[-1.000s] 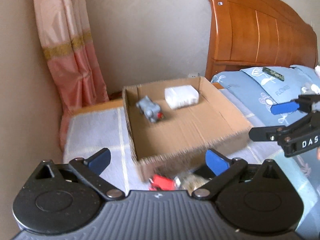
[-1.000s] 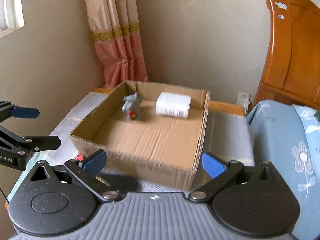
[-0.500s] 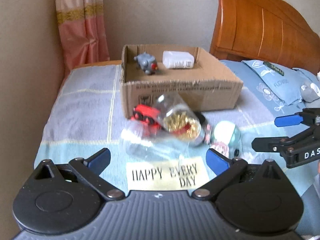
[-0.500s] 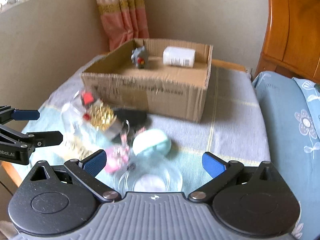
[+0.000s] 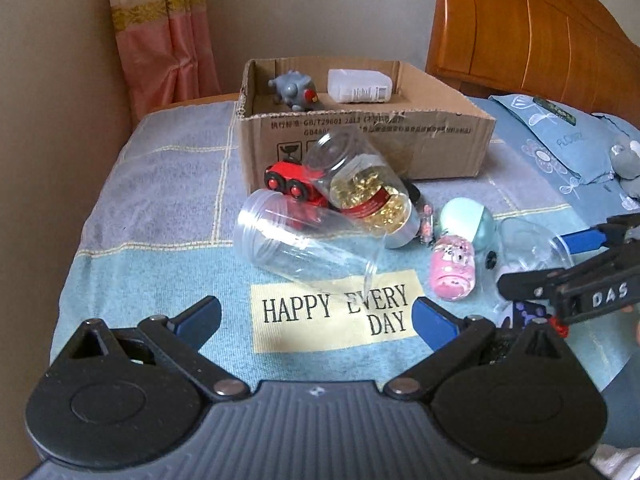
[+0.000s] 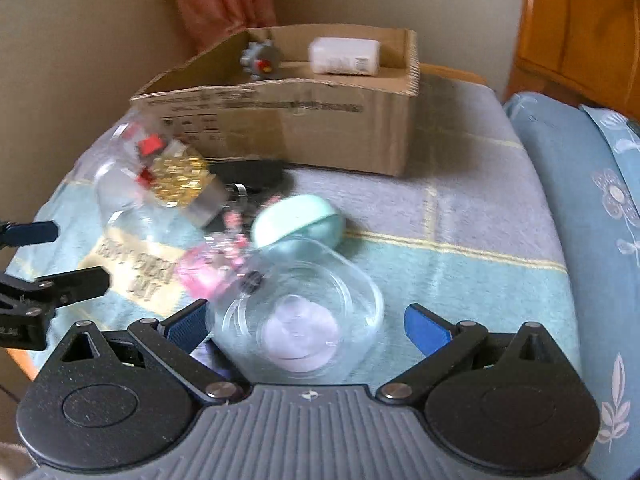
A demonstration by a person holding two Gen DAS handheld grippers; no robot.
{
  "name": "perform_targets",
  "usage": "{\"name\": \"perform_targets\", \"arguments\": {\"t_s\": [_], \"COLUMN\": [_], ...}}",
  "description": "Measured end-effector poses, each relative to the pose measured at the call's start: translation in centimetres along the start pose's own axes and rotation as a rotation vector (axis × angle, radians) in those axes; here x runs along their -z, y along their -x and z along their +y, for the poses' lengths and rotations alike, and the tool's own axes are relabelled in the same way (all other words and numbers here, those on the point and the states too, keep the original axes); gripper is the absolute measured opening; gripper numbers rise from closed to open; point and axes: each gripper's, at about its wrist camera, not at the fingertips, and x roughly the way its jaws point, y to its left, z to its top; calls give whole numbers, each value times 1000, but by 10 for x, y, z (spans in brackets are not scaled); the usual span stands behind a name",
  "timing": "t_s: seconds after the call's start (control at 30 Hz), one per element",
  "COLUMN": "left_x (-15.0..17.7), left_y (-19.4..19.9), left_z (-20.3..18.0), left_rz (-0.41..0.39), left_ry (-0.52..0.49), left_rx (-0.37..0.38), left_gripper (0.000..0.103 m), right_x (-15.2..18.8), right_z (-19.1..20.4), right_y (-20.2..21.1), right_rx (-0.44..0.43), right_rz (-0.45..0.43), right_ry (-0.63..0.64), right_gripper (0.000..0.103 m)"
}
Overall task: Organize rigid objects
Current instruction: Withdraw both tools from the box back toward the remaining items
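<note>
Left wrist view: my left gripper [image 5: 316, 314] has its jaws spread wide, nothing between them. Straight ahead of my fingertips lies an empty clear jar [image 5: 304, 246] on its side, on the blue blanket [image 5: 152, 272]. Just beyond it, touching, a jar with gold contents [image 5: 366, 192] leans on a red toy train [image 5: 294, 184]. Off my right fingertip: a pink toy [image 5: 454, 270] and a mint round case [image 5: 466, 220], close together. Further ahead is the cardboard box [image 5: 360, 140], already holding a grey toy [image 5: 294, 90] and a white bottle [image 5: 360, 86]. My right gripper [image 5: 568, 260] shows at the right edge.

Right wrist view, blurred: my right gripper [image 6: 306, 322] is also spread, gripping nothing. A clear square container [image 6: 304, 320] sits between my fingertips, closer to the left one; I can't tell if the left pad touches it. Mint case [image 6: 298, 222] just beyond it, pink toy [image 6: 204, 266] ahead-left, gold jar [image 6: 180, 180] further left, box [image 6: 304, 120] well ahead. My left gripper [image 6: 48, 254] shows at the left edge.

Step, I judge: picking the next loose item; two are boxed, most remain out. Next move likely: centre the right fingers on the square container, close gently since clear plastic is slippery, lift, carry over the box wall.
</note>
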Motion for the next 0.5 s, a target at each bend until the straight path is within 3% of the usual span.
{"name": "perform_targets", "arguments": {"t_s": [0.27, 0.5], "left_x": [3, 5], "left_y": [-19, -33], "left_z": [-1, -1], "left_rz": [50, 80], "left_ry": [-38, -60], "left_rx": [-2, 4], "left_gripper": [101, 102], "right_x": [4, 9], "right_z": [-36, -33], "right_y": [5, 3], "right_rx": [27, 74], "right_rz": [2, 51], "right_ry": [-88, 85], "right_gripper": [103, 103]}}
